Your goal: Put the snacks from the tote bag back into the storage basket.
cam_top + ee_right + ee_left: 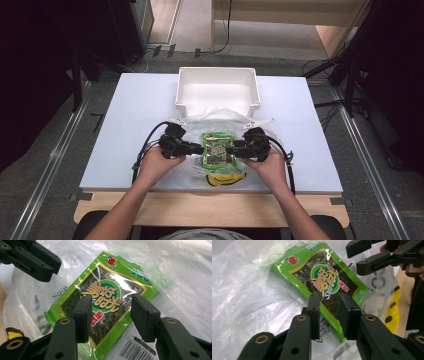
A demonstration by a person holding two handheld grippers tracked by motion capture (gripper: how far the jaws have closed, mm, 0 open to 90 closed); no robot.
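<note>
Reaching in from the near edge of the white table (125,125), the person's two hands each hold one black gripper, and the two grippers point at each other across a single green snack packet (218,150).

On the left, the left gripper (196,148) comes in level with the tabletop. In the left gripper view its two fingers (314,307) stand a little apart, with a narrow gap between the pads, and they hover over the near edge of the green snack packet (324,287); I cannot tell whether either pad actually touches the wrapper.

In the middle, the packet lies flat on a crumpled clear plastic bag (225,117), one bag, spread over the near half of the table. A yellow and black print (227,178) on the bag shows just nearer the person than the packet.

On the right, the right gripper (239,148) mirrors the other. In the right gripper view its fingers (83,312) are wider apart, clearly open, poised above the packet's (107,300) printed face and holding nothing.

Beyond the bag, at the far side of the table, stands one white rectangular bin (218,75), its open top facing up.
</note>
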